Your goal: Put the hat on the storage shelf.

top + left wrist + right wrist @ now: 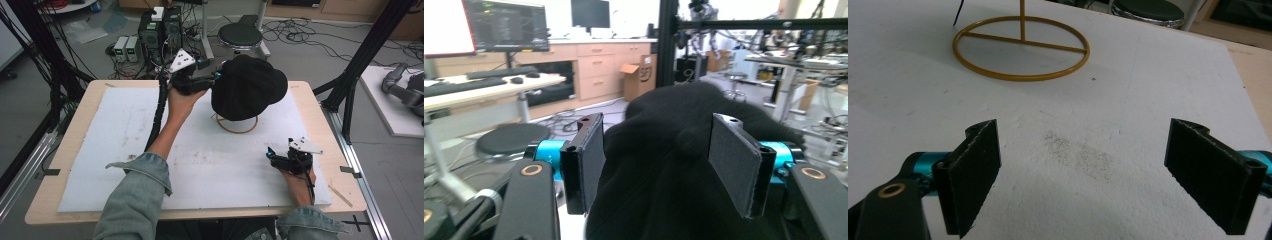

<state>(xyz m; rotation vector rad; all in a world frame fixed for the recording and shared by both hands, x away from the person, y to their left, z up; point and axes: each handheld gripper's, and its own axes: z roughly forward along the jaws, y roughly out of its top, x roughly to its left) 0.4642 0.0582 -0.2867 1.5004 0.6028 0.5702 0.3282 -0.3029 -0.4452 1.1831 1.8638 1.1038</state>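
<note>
Sitting between left claw [656, 167] (parted): black hat [684, 165]

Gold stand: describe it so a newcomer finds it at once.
Start at the white mat covering the table. Toward its far edge, right of centre, a black hat sits up high. Under it is the gold stand: a thin wire ring flat on the mat, crossbar and upright post, the scene's one gold thing.

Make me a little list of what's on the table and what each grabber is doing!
hat: black hat sitting on top of the stand
stand: gold wire stand with a ring base, on the white mat
left gripper: open, jaws on either side of the hat
right gripper: open, holding nothing, low over the mat, near the stand
</note>
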